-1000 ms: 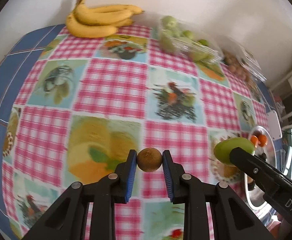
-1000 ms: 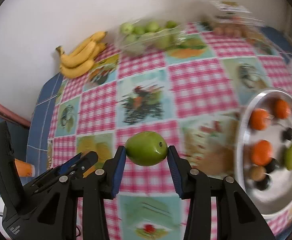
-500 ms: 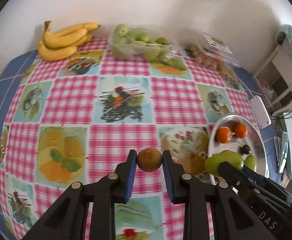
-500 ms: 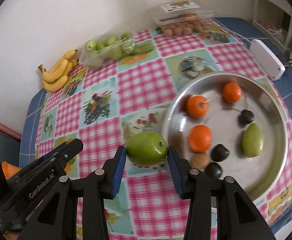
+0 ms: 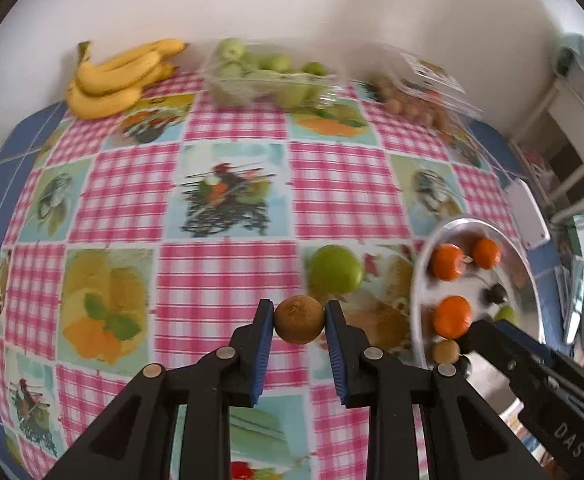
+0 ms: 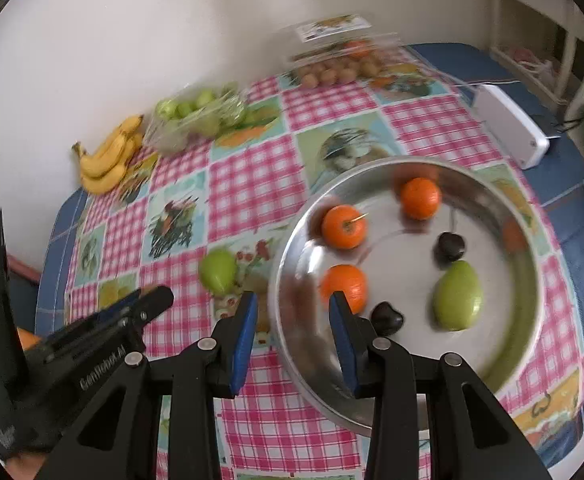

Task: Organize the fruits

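Note:
My left gripper is shut on a brown kiwi and holds it above the tablecloth. A green fruit lies on the cloth just left of the metal bowl; it also shows in the right wrist view. My right gripper is open and empty over the left rim of the bowl. The bowl holds three oranges, a green fruit, two dark fruits and a kiwi.
Bananas, a clear tub of green fruit and a clear box of small brown fruit stand along the back wall. A white box lies at the table's right edge.
My right gripper has opened and let go of the green fruit, which now lies on the cloth left of the bowl. The left gripper still holds the kiwi.

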Available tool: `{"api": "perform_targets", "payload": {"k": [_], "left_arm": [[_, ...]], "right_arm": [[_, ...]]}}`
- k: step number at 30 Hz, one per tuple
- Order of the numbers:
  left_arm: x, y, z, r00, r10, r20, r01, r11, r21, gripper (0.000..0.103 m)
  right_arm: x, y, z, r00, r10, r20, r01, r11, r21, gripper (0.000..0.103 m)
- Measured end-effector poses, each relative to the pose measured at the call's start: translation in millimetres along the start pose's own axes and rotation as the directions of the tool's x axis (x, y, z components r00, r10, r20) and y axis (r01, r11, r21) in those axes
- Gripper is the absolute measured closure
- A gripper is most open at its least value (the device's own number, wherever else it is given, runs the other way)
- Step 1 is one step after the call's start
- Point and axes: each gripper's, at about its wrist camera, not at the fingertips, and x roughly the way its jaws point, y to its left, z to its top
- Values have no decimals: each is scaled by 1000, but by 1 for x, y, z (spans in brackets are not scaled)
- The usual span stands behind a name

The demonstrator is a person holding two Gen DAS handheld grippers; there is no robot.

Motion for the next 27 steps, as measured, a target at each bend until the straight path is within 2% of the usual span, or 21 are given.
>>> {"api": "perform_targets", "payload": {"k": [3,6,10,14,18,19,20,23,27], "left_arm": [[6,20,0,1000,2,-15,-3,998,-56,75],[14,36,1,999,-6,-31,3,995,-104,75],[27,58,7,999,-20,-41,12,983,-184,75],[35,76,11,999,-21,-46,10,971,-241,75],[37,94,15,999,1,-38,-12,962,-274,75],[38,98,15,999,1,-38,-12,959,-284,75],[39,103,15,999,-4,-40,-8,956,-295,75],[41,111,14,999,-18,-43,4,950,-313,75],[39,116,14,999,-29,-35,17,947,-321,75]], "right_arm": [[13,17,5,998,54,-10,-55,998,-43,64],[32,28,12,998,64,-28,-66,996,-63,64],[56,35,21,992,118,-53,-119,993,-20,64],[81,49,23,987,131,-95,-133,991,-8,62],[99,59,22,975,180,-130,-179,984,24,62],[102,63,23,975,180,-130,-179,984,23,60],[104,66,23,979,162,-127,-162,987,13,53],[115,73,22,982,133,-137,-135,991,-1,53],[123,76,24,980,152,-131,-149,988,29,52]]}}
